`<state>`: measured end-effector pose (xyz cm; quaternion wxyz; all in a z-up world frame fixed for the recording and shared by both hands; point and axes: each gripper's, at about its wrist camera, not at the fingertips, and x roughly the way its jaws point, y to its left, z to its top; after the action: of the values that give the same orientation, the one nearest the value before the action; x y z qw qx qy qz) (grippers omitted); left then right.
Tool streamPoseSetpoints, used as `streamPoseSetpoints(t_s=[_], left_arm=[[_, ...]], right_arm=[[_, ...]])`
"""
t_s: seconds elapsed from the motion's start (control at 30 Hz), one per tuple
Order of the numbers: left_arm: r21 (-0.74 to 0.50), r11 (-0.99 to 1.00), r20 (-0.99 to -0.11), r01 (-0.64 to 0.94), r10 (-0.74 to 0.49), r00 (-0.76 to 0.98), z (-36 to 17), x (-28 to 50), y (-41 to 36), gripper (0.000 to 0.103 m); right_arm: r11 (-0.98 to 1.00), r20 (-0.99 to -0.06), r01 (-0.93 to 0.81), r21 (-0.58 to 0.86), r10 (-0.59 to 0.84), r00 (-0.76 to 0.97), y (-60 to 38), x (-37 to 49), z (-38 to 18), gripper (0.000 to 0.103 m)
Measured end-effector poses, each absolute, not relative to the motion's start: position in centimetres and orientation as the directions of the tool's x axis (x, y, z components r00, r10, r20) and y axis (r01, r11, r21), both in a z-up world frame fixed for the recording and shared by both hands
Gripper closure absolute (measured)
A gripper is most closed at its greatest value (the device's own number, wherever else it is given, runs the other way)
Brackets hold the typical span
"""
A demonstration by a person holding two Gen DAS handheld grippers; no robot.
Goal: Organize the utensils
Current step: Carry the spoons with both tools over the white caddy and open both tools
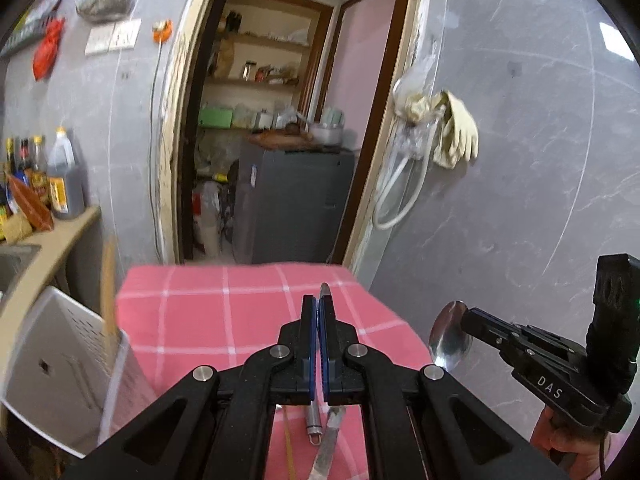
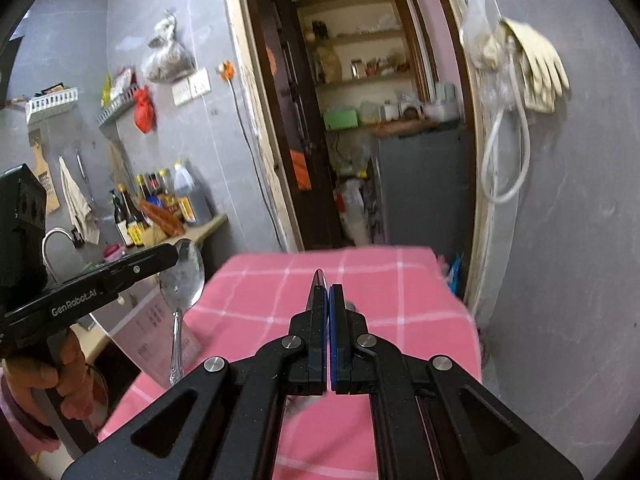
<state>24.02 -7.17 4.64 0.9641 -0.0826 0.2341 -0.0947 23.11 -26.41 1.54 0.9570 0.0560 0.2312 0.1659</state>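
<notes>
Both grippers are loaded and nothing they carry has been put away yet, so the sorting looks to be in its middle.

The left gripper (image 1: 319, 300) is pressed together on the bowl of a shiny steel spoon (image 2: 182, 276). In the right wrist view that spoon hangs handle-down. It is held in the air, up and to the right of the white perforated plastic utensil holder (image 1: 60, 360).

The right gripper (image 2: 329, 290) is likewise pinched tight on the bowl of a second polished metal spoon (image 1: 450, 336). This one is further right of the holder, past the far edge of the surface covered in pink checked cloth (image 1: 200, 312).

One pale wooden stick (image 1: 107, 284), probably a chopstick, already stands in the holder. That seems to be the only piece sorted so far, though the holder's inside is mostly hidden.

Beneath the left gripper, to the right of the holder, a slim metal handle with a looped end (image 1: 314, 428) and a flat steel blade-like piece (image 1: 328, 446) show against the cloth. I cannot tell whether they lie on it or whether one belongs to the held spoon.

I judge that both spoons have yet to go into the holder, along with whatever loose pieces remain on the cloth.
</notes>
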Motion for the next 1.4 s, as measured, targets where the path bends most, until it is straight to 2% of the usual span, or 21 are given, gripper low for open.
streamPoseSetpoints(t_s=[0.3,0.47,0.63,0.83,1.0,1.23,1.4], left_arm=[[-0.153,0.986,-0.359,0.061,-0.113,0.926,9.7,21.2,-1.3,0.101],[-0.149,0.988,-0.319,-0.051,0.001,0.948,11.9,20.2,3.9,0.101],[-0.082,0.983,-0.257,-0.163,0.138,0.957,13.6,19.4,7.5,0.101],[0.012,0.962,-0.209,-0.273,0.269,0.94,13.0,18.6,9.4,0.101],[0.074,0.946,-0.186,-0.314,0.323,0.928,11.0,19.2,9.3,0.101],[0.109,0.944,-0.174,-0.312,0.327,0.929,8.0,19.4,8.8,0.101],[0.085,0.955,-0.223,-0.284,0.296,0.929,6.5,19.6,9.1,0.101]], right_arm=[[0.909,-0.316,-0.383,0.163,0.416,0.853,-19.8,23.2,7.3,0.101],[0.884,-0.257,-0.443,0.152,0.468,0.846,-15.0,23.5,9.6,0.101],[0.878,-0.215,-0.459,0.136,0.478,0.852,-10.7,24.0,10.9,0.101],[0.892,-0.208,-0.443,0.095,0.453,0.867,-6.9,24.3,9.9,0.101],[0.897,-0.202,-0.442,0.034,0.439,0.876,-4.6,23.7,7.9,0.101],[0.888,-0.199,-0.452,-0.08,0.43,0.88,-2.2,22.0,5.9,0.101],[0.876,-0.213,-0.469,-0.113,0.44,0.872,-1.6,20.8,4.9,0.101]])
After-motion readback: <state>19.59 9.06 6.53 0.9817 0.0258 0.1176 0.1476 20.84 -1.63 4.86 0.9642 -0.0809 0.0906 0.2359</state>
